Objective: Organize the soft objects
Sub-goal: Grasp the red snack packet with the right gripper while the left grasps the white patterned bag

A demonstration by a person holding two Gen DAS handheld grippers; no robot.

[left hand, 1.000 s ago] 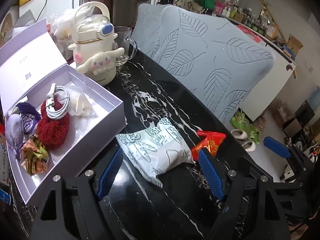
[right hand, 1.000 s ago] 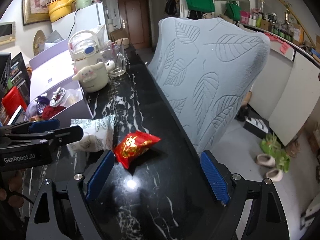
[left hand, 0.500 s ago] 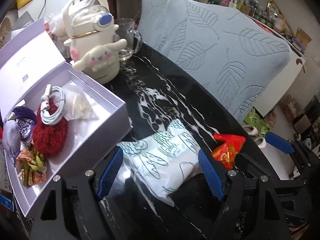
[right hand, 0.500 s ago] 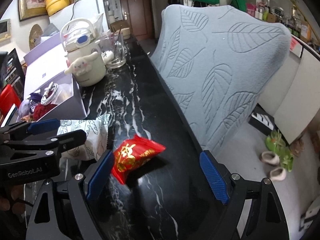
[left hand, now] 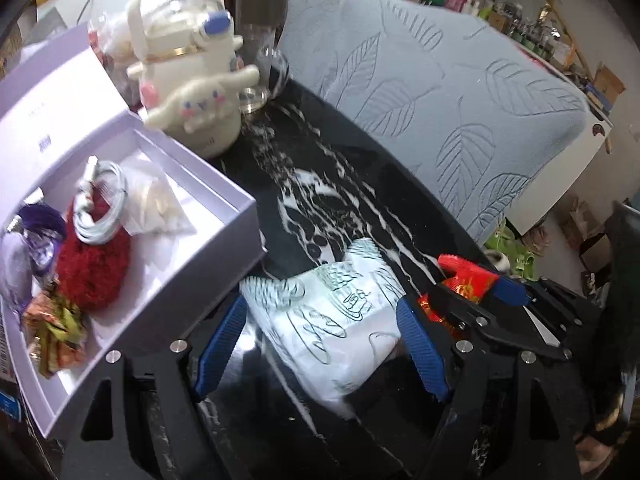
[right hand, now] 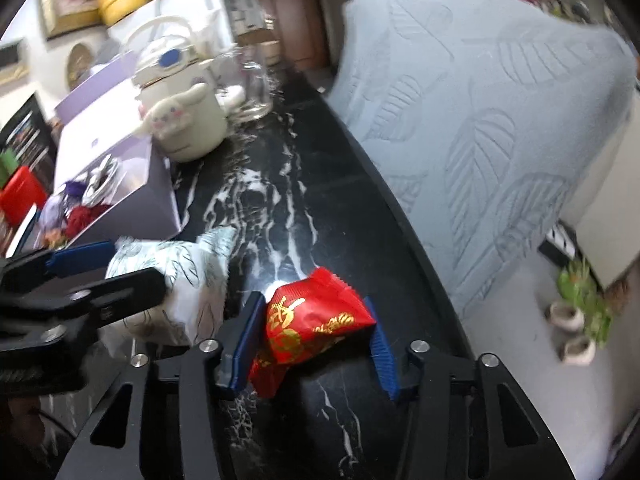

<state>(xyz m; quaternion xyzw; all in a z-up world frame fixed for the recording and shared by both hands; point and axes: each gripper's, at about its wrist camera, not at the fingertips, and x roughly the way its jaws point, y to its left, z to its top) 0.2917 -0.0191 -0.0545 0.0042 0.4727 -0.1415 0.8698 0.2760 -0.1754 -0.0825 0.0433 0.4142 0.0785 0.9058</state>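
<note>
Packets: one red packet in right tool, one white packet.

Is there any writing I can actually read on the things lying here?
Red packet: gold characters, too distorted to read.
White packet: green print, illegible.
Lavender box lid: small dark mark, too blurred to read.
No other text is readable.
</note>
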